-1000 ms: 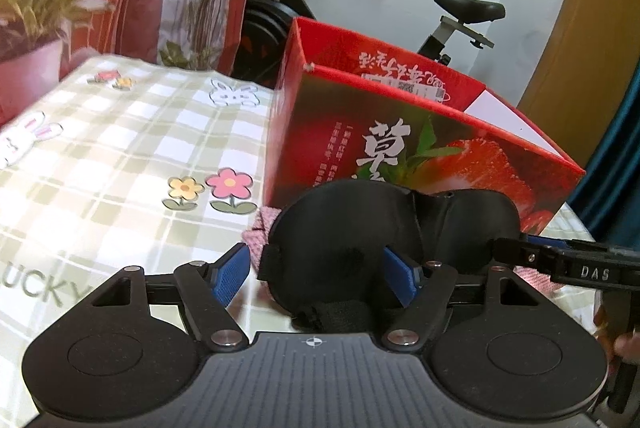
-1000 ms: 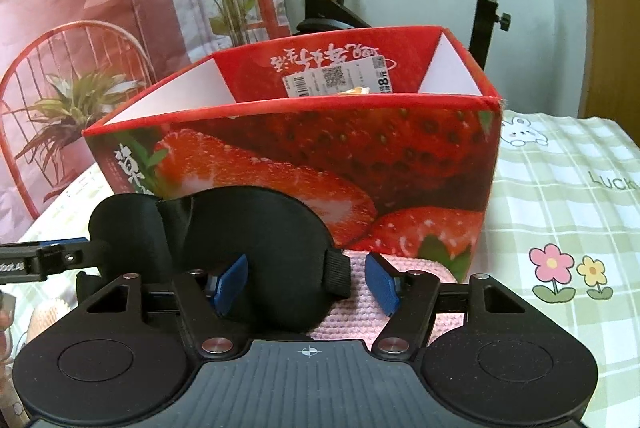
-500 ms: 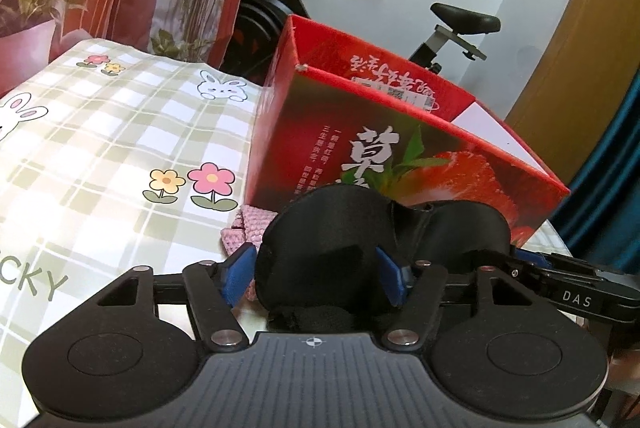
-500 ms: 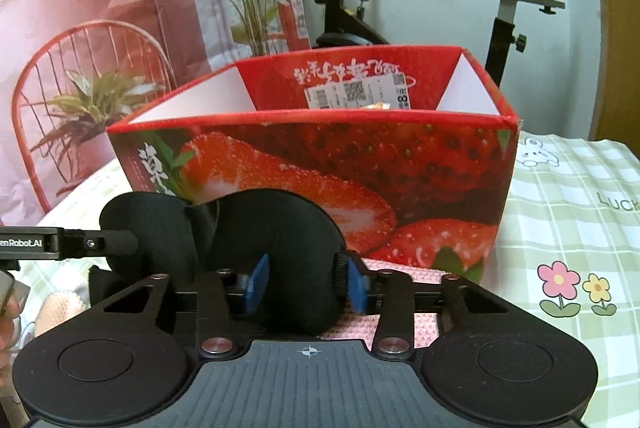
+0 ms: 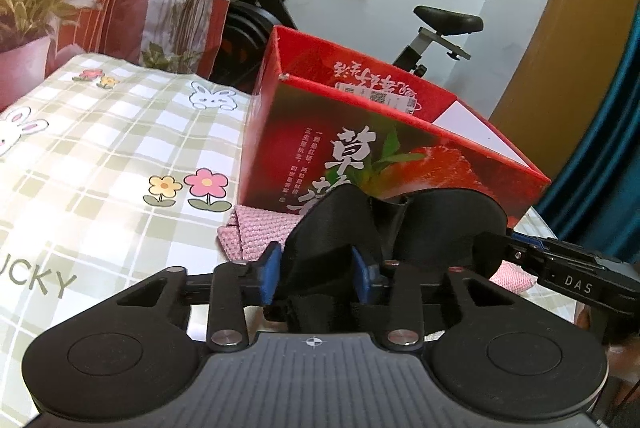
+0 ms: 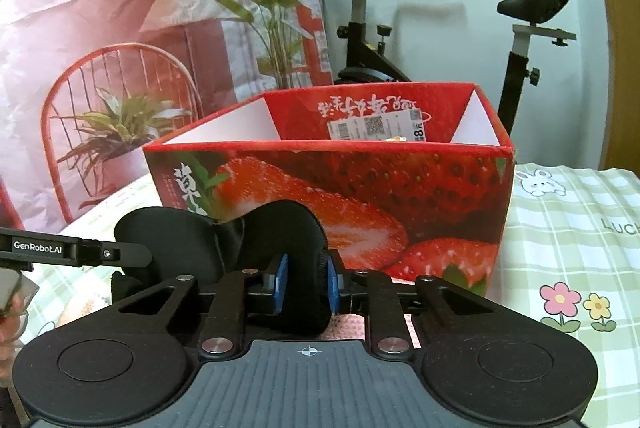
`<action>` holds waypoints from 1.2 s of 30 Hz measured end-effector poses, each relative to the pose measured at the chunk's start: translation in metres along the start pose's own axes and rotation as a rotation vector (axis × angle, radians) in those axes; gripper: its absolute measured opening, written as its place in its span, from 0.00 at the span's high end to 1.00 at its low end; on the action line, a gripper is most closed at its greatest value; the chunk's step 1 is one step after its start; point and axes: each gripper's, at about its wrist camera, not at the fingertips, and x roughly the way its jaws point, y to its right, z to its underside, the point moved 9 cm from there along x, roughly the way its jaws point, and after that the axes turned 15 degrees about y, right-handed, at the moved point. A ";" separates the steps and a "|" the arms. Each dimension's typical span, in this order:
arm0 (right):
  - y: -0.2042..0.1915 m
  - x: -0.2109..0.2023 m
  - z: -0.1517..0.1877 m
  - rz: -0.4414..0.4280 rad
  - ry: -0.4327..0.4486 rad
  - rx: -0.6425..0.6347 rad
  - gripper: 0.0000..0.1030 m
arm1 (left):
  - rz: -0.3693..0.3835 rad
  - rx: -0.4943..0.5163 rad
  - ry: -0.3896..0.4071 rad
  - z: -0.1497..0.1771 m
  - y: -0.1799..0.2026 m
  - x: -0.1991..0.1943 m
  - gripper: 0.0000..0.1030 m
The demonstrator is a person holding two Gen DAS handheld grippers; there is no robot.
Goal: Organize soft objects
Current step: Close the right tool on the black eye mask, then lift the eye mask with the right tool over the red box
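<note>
A black padded eye mask is held above the table by both grippers, one at each end. My left gripper is shut on one eyecup. My right gripper is shut on the other eyecup; it also shows at the right of the left wrist view. The mask hangs in front of an open red strawberry box, below its rim. A pink knitted cloth lies on the table under the mask, against the box.
The table has a green checked cloth with flowers and rabbits. An exercise bike and a red plant-print backdrop stand behind the box. A person's hand shows at the left edge.
Both grippers have closed from open onto the eye mask's two ends and lifted it off the pink cloth. The box now sits lower and farther in both views.
</note>
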 end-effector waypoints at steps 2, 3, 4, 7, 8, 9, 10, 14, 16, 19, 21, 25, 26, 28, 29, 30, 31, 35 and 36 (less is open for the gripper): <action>0.001 -0.002 -0.001 -0.002 0.004 0.005 0.84 | 0.003 0.012 0.005 0.000 0.002 -0.003 0.67; 0.001 -0.002 -0.001 -0.003 0.005 0.007 0.84 | 0.003 0.017 0.007 0.000 0.002 -0.005 0.68; 0.001 -0.003 -0.001 -0.004 0.007 0.007 0.84 | 0.005 0.022 0.009 0.000 0.003 -0.006 0.69; 0.000 -0.004 -0.001 -0.005 0.009 0.000 0.84 | 0.009 0.030 0.011 0.000 0.004 -0.008 0.72; -0.001 -0.005 -0.001 -0.006 0.011 -0.007 0.84 | 0.012 0.032 0.015 0.001 0.004 -0.009 0.73; -0.001 -0.005 -0.001 -0.007 0.011 -0.013 0.84 | 0.013 0.032 0.018 0.000 0.004 -0.009 0.73; -0.002 -0.005 -0.001 -0.006 0.009 -0.018 0.85 | 0.012 0.030 0.019 0.000 0.003 -0.010 0.74; -0.003 -0.007 -0.002 -0.001 0.024 -0.035 0.85 | 0.017 0.027 0.031 -0.001 0.004 -0.012 0.77; -0.005 -0.011 -0.003 0.001 0.044 -0.044 0.86 | 0.022 0.033 0.045 -0.003 0.005 -0.015 0.78; -0.009 -0.016 -0.006 0.004 0.072 -0.060 0.87 | 0.022 0.040 0.068 -0.007 0.006 -0.019 0.79; -0.009 -0.018 -0.008 0.006 0.088 -0.066 0.87 | 0.024 0.043 0.081 -0.011 0.007 -0.020 0.79; -0.009 -0.022 -0.011 0.015 0.111 -0.070 0.87 | 0.028 0.057 0.099 -0.017 0.011 -0.023 0.79; -0.009 -0.022 -0.011 0.016 0.115 -0.073 0.87 | 0.029 0.059 0.101 -0.018 0.012 -0.023 0.79; -0.010 -0.023 -0.012 0.020 0.123 -0.079 0.87 | 0.031 0.062 0.108 -0.020 0.013 -0.024 0.79; -0.010 -0.024 -0.013 0.020 0.127 -0.085 0.87 | 0.032 0.063 0.112 -0.021 0.014 -0.024 0.80; -0.010 -0.024 -0.015 0.020 0.131 -0.090 0.87 | 0.033 0.065 0.117 -0.023 0.014 -0.025 0.80; -0.011 -0.025 -0.016 0.021 0.135 -0.092 0.87 | 0.035 0.068 0.123 -0.025 0.015 -0.026 0.80; -0.010 -0.026 -0.025 0.023 0.155 -0.090 0.87 | 0.041 0.081 0.143 -0.034 0.018 -0.026 0.80; -0.009 -0.027 -0.029 0.021 0.162 -0.088 0.87 | 0.043 0.084 0.149 -0.037 0.019 -0.026 0.80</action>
